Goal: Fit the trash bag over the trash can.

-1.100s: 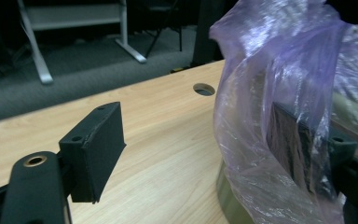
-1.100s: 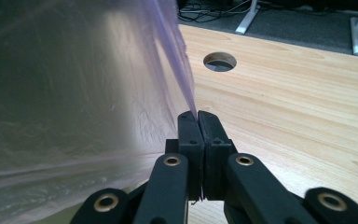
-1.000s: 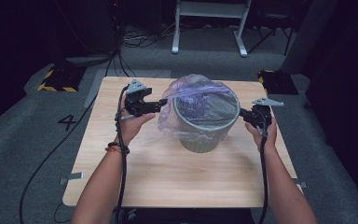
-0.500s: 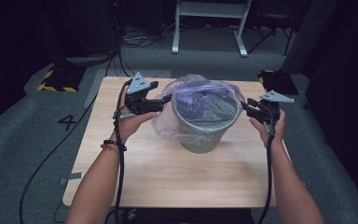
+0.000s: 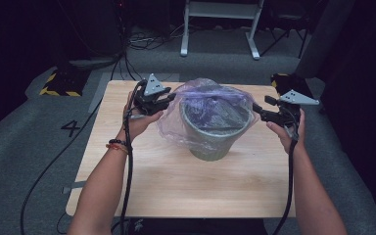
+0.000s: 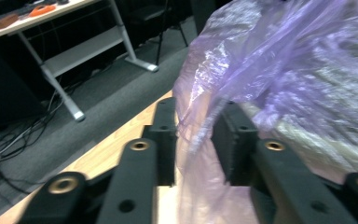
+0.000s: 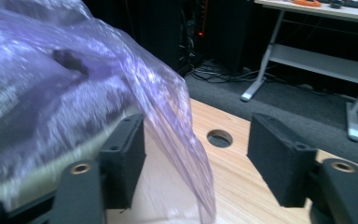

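- The bag already lines the bin mid-tabletop, its loose edge draped outside
- Your left claw pinches the bag's edge
- Your right claw gapes empty; that side likely remains

Table middle: grey bin draped in purple bag blocks passage between left gripper and right gripper
Near side: bare table; open room
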{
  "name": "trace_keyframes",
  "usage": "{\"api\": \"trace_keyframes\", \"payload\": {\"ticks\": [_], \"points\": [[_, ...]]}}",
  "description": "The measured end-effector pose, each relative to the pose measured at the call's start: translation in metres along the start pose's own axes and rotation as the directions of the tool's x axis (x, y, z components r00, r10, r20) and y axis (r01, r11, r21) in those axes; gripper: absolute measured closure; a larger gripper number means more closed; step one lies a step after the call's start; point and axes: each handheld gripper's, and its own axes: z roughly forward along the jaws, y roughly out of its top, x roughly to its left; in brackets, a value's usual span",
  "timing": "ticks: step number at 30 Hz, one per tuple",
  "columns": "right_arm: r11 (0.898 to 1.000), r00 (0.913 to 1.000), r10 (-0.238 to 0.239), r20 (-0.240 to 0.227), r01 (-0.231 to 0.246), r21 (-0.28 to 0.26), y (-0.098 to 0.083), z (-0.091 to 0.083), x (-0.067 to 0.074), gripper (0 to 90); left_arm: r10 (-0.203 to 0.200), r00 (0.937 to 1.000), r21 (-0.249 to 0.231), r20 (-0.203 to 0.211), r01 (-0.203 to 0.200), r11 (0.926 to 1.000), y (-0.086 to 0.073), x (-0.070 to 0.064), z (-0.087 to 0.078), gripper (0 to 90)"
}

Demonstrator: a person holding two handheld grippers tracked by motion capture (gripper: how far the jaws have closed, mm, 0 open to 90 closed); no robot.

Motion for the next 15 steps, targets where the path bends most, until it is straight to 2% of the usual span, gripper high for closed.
{"api": "trace_keyframes", "payload": {"ticks": [2,5,11,15], "points": [[0.999,0.9995,-0.030,0.012,0.030,0.013,0.004,0.004,0.003,47.3,0.012,0.9998,0.004,-0.018,-0.012,0.9999,0.001,0.000,0.004,76.6],[0.995,0.9949,-0.095,0.035,0.093,0.041,0.010,0.012,0.009,56.6,-0.003,0.9998,-0.003,-0.022,0.003,1.0000,0.003,0.002,0.010,78.2],[0.992,0.9932,-0.116,0.009,0.115,0.048,0.013,0.024,0.011,78.5,-0.031,0.9992,0.002,-0.024,0.031,0.9995,0.004,0.007,0.018,85.4],[0.989,0.9905,-0.136,0.024,0.134,0.061,0.016,0.029,0.012,89.5,-0.065,0.9978,-0.005,-0.013,0.065,0.9979,0.004,0.013,0.023,89.7]]}}
